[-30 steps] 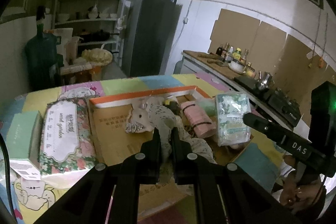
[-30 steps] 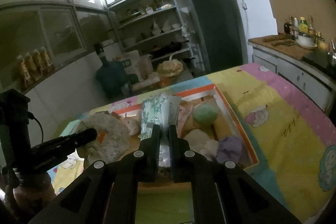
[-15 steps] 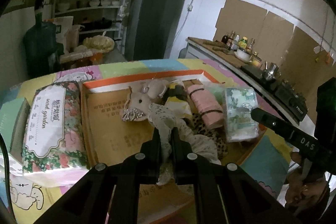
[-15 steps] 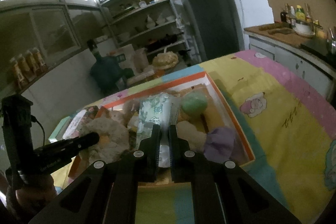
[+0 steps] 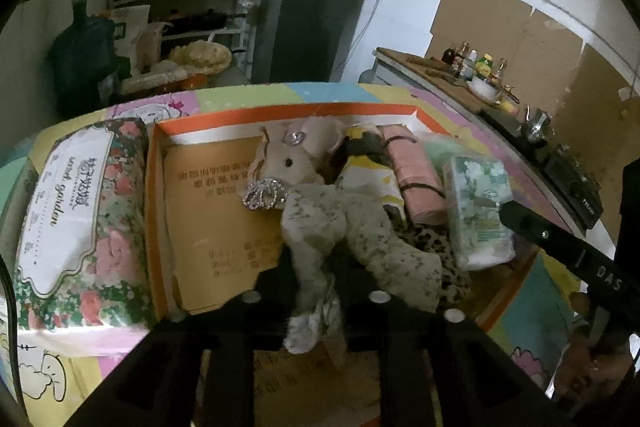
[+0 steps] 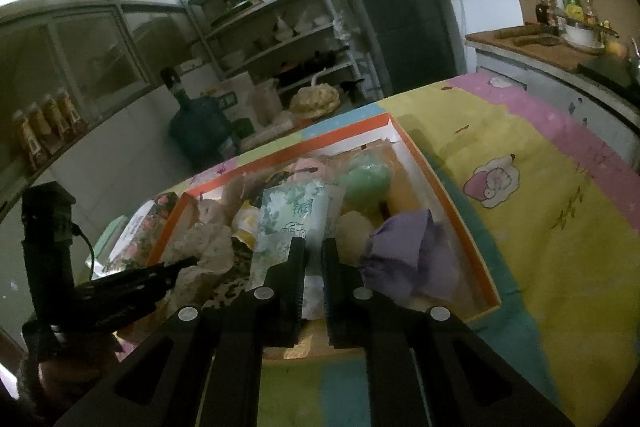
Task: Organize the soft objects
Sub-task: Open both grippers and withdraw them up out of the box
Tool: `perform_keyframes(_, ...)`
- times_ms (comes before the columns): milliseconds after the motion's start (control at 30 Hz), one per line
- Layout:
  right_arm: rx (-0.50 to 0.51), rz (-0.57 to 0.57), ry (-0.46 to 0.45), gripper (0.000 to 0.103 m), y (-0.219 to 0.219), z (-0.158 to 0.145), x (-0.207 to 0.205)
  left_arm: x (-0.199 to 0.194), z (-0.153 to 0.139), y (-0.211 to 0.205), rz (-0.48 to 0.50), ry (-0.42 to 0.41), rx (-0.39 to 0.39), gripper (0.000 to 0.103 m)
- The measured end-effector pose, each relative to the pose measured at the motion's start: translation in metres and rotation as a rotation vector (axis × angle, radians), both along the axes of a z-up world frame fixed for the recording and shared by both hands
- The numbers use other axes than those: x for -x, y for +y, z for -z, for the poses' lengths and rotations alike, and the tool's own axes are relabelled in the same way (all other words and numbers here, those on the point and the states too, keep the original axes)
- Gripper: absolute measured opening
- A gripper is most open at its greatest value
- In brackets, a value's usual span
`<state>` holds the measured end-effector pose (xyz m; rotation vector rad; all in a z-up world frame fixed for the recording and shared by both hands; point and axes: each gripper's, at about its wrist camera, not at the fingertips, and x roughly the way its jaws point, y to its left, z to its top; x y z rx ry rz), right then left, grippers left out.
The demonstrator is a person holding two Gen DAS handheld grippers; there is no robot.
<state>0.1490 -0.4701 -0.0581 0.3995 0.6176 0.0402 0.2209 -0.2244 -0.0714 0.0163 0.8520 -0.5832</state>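
Lowered into the box [image 5: 154, 163], plush toy [image 5: 320, 219] stays between left fingers [image 5: 276, 279].

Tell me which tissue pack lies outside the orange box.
The big floral tissue pack, lying on the mat beside the orange box. The small green-patterned tissue pack is in the right tool.

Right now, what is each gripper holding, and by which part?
Left gripper pinches the plush toy by its speckled fabric leg. Right gripper clamps the tissue pack at its near end.
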Motion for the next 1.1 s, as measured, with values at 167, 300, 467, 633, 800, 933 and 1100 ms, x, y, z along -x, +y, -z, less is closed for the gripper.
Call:
perform_keyframes(167, -0.002, 0.006, -0.006, 0.014, 0.0, 0.001, -0.001, 0.001, 0.0, -0.002, -0.005, -0.005, -0.009, 0.036)
perform_keyframes(300, -0.004, 0.013, -0.008, 0.028, 0.002, 0.003, -0.001, 0.007, -0.003, -0.002, -0.01, -0.026, -0.023, 0.043)
perform_keyframes(467, 0.0, 0.016, -0.015, 0.036, 0.003, 0.0, 0.0, 0.011, -0.01, 0.0, -0.019, -0.048, -0.022, 0.043)
perform_keyframes(633, 0.011, 0.03, -0.033, 0.047, 0.005, -0.007, 0.004, 0.016, -0.021, 0.006, -0.021, -0.081, -0.008, 0.043)
perform_keyframes(800, 0.026, 0.046, -0.059, 0.056, 0.008, -0.018, 0.011, 0.024, -0.034, 0.012, -0.016, -0.115, 0.008, 0.043)
perform_keyframes(933, 0.033, 0.052, -0.079, 0.061, 0.014, -0.026, 0.016, 0.029, -0.045, 0.02, -0.022, -0.138, 0.022, 0.043)
perform_keyframes(1100, 0.036, 0.051, -0.113, 0.069, 0.024, -0.037, 0.023, 0.039, -0.062, 0.036, -0.046, -0.179, 0.037, 0.043)
